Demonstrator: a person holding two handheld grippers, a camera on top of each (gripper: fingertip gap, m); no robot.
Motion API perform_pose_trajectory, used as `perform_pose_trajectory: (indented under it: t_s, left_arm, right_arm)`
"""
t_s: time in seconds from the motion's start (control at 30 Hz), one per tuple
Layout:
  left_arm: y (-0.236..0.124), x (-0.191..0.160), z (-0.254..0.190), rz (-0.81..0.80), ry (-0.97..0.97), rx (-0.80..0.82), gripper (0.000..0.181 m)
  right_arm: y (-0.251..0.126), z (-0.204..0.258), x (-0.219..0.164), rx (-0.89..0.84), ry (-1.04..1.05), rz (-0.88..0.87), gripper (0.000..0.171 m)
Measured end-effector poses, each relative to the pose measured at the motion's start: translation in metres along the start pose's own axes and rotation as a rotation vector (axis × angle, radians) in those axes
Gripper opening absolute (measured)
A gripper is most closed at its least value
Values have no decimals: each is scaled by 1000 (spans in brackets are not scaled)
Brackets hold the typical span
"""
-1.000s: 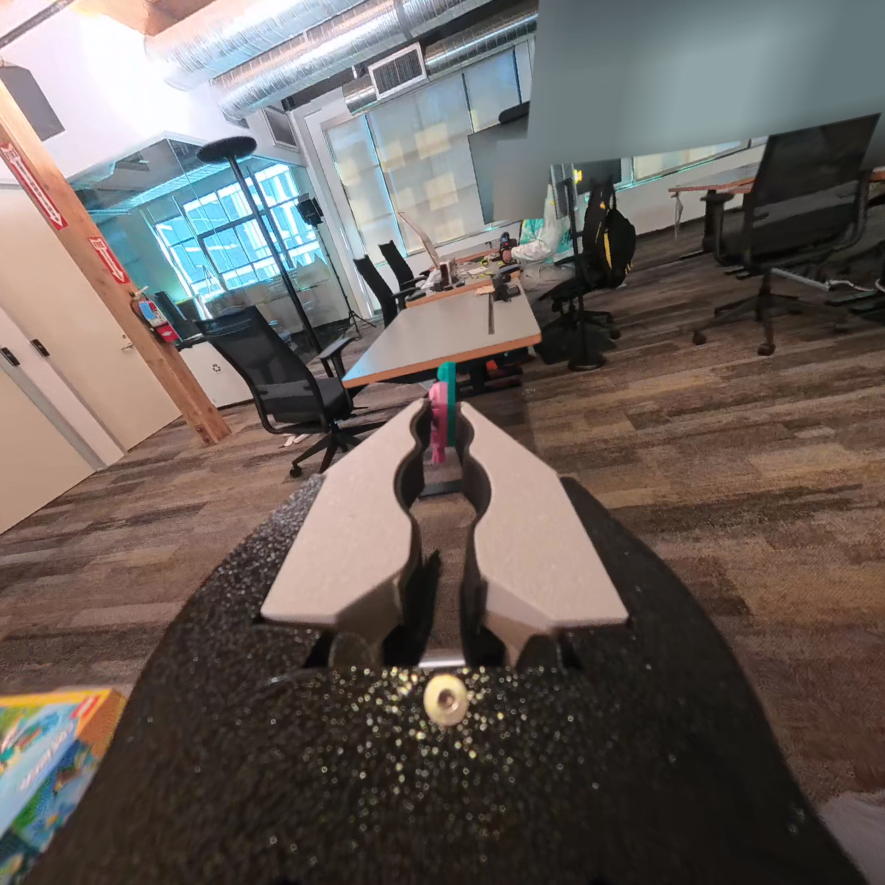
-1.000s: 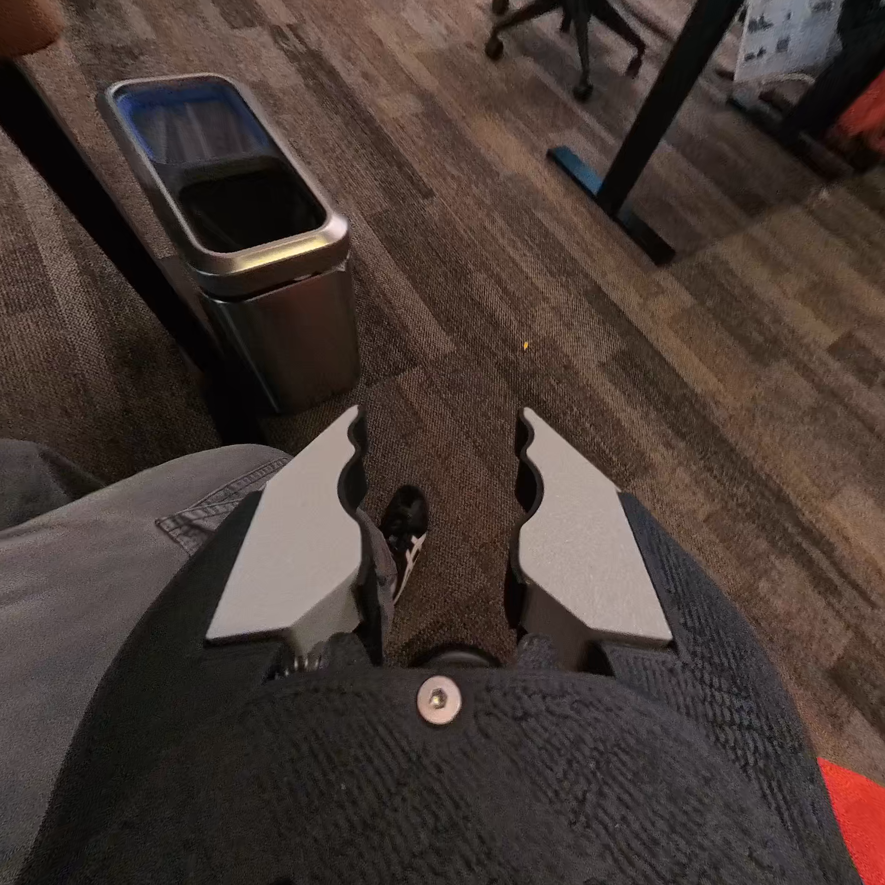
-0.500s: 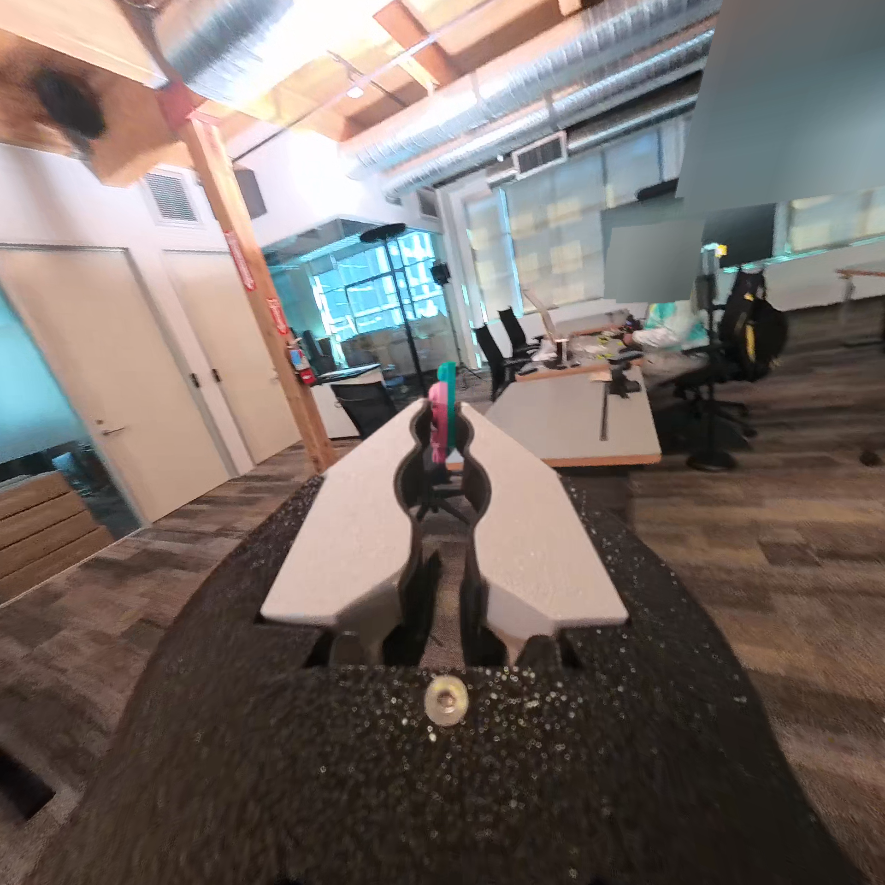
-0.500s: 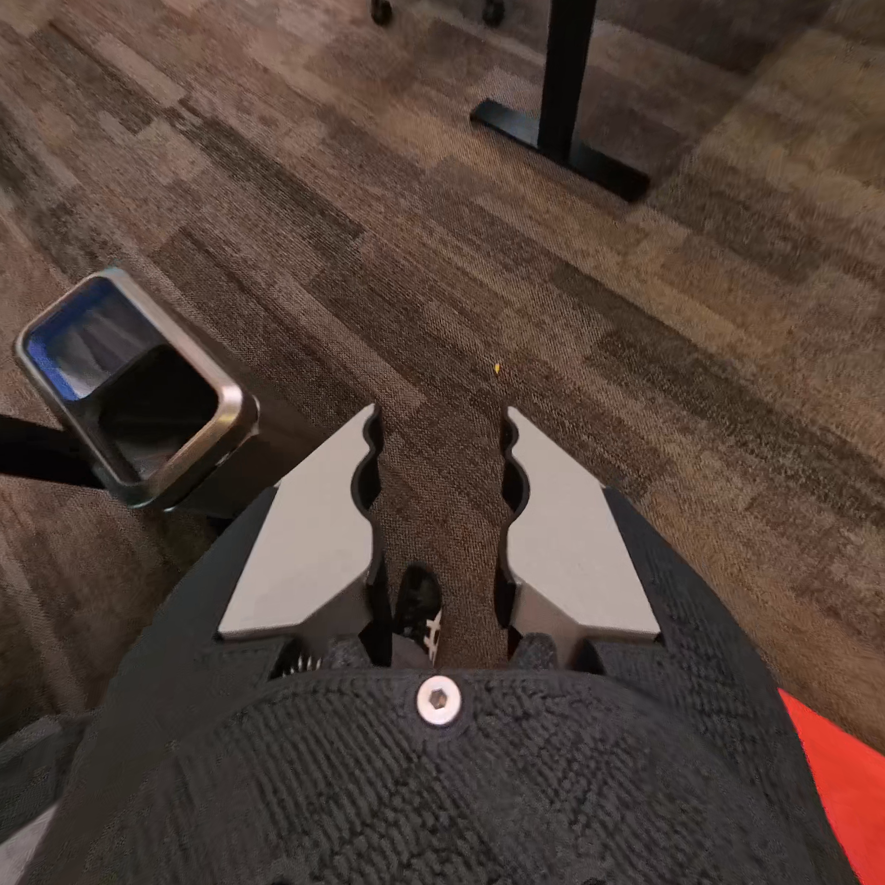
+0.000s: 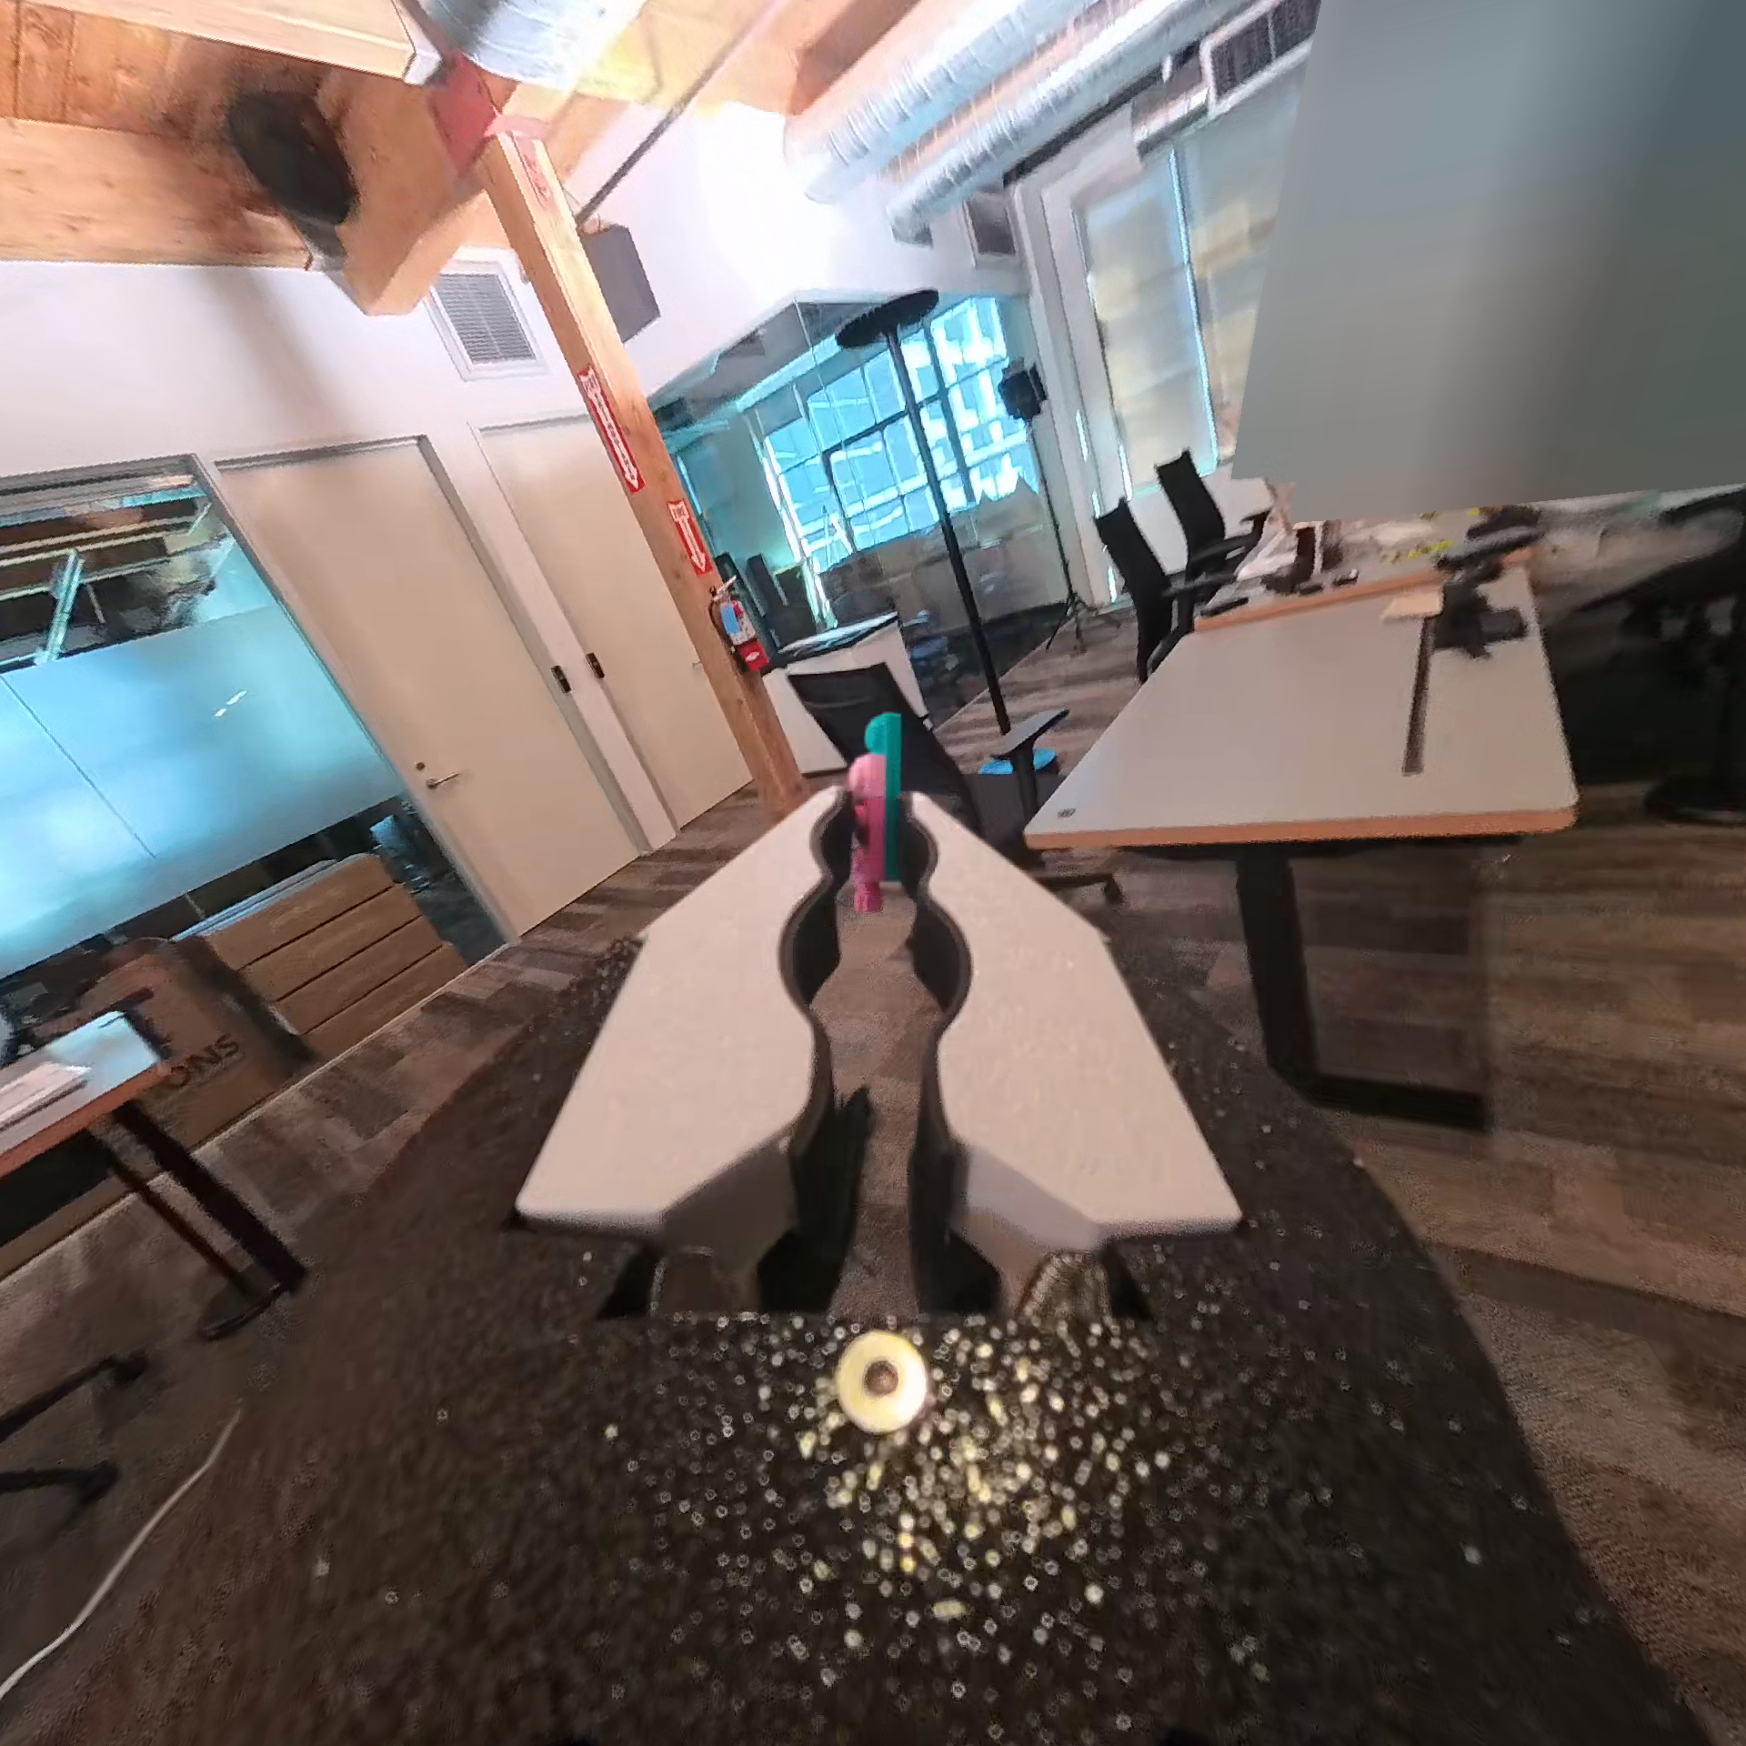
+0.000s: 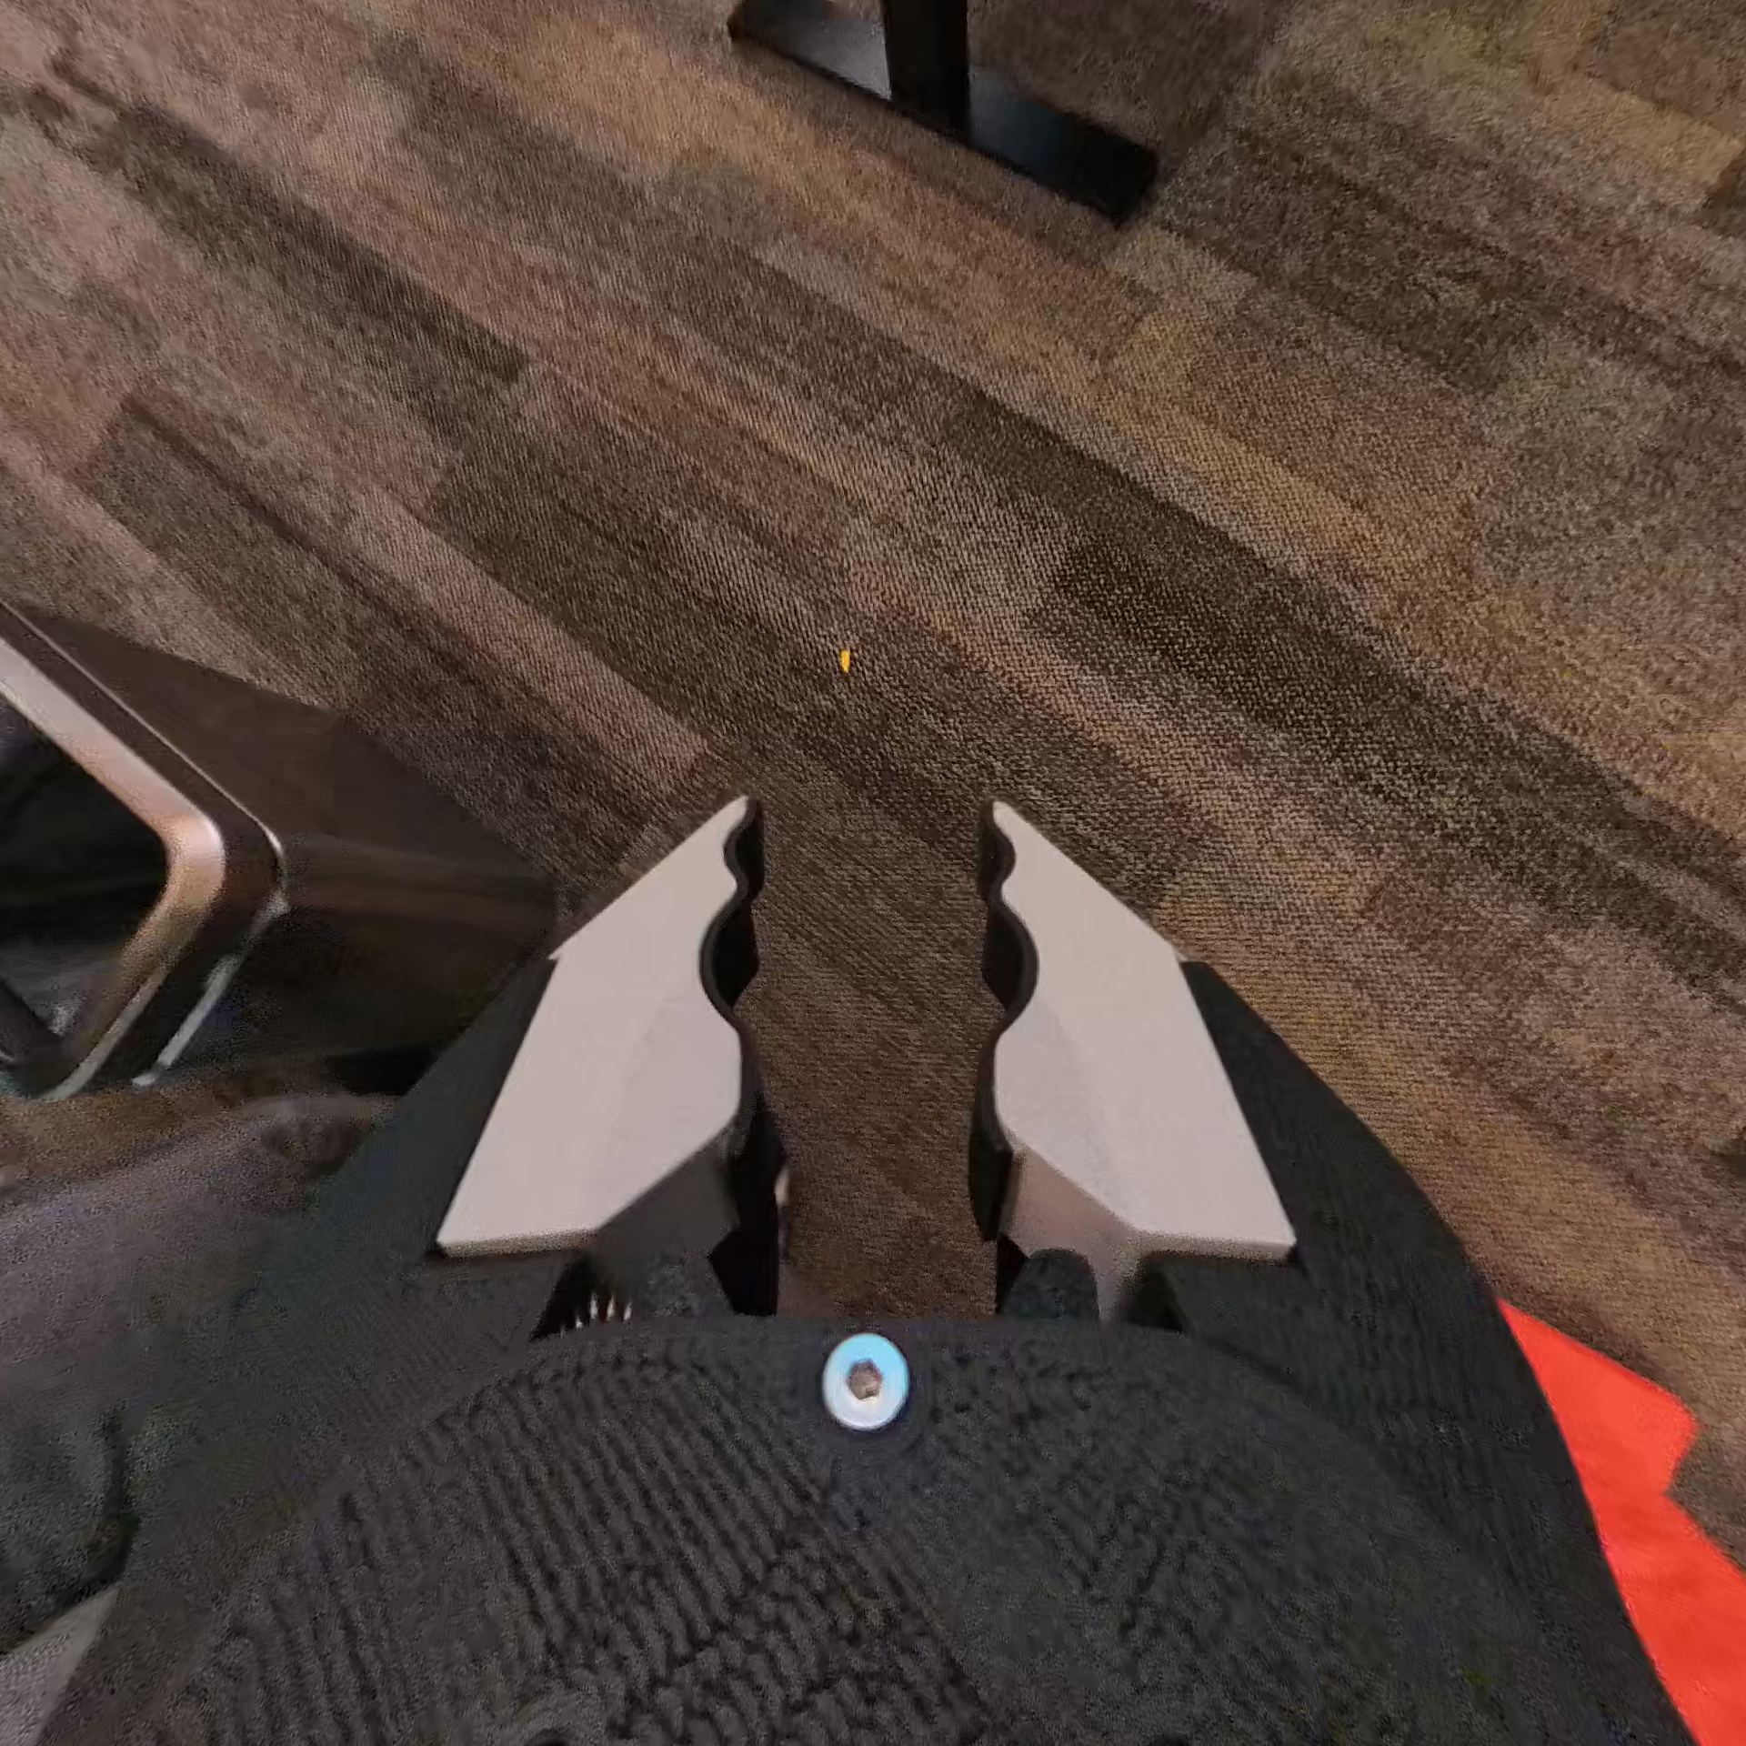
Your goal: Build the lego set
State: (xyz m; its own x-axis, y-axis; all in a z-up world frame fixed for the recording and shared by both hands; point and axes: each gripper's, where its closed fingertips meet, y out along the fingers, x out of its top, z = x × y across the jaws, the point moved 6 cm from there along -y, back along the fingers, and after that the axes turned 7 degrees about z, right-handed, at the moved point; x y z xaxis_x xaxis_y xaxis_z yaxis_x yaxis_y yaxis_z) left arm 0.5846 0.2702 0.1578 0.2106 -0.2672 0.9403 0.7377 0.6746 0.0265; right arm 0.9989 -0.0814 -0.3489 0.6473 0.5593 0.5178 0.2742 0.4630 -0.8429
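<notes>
Left gripper (image 5: 877, 813) raised over open carpet (image 5: 1559, 992), fingers nearly together, pinching pink-and-teal lego piece (image 5: 874, 813) at tips; piece upright, long axis vertical, teal end topmost. Desk (image 5: 1323, 718) edge near right. Right gripper (image 6: 867, 831) aimed down, fingers parted, empty; metal bin (image 6: 189, 869) corner left, bare carpet ahead.

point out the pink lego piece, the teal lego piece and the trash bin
pink lego piece (image 5: 865, 836), left wrist view, its middle
teal lego piece (image 5: 889, 756), left wrist view, upper end
trash bin (image 6: 203, 864), right wrist view, metal rim corner
</notes>
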Motion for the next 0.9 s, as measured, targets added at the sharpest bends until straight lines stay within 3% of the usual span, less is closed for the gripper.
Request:
perform_pose_trajectory:
  t_s: [0.13, 0.27, 0.4, 0.5, 0.7, 0.9]
  left_arm:
    - [39, -21, -13, 95, 39, -8, 7]
    - [103, -57, -29, 147, 19, -59, 7]
    - [186, -114, -62, 187, -172, -169, 7]
    - [227, -171, -99, 260, -265, -191, 7]
    - [261, -286, -166, 503, -203, -208, 7]
    - [269, -386, -212, 752, -183, -246, 7]
  right_arm:
    - [51, 8, 19, 12, -137, 82, 43]
    - [116, 26, 50, 54, -233, 126, 33]
    - [191, 42, 76, 137, -315, 151, 23]
    - [270, 44, 83, 210, -322, 179, 22]
    - [445, 42, 43, 308, -339, 253, 18]
    - [606, 26, -14, 232, -244, 338, 8]
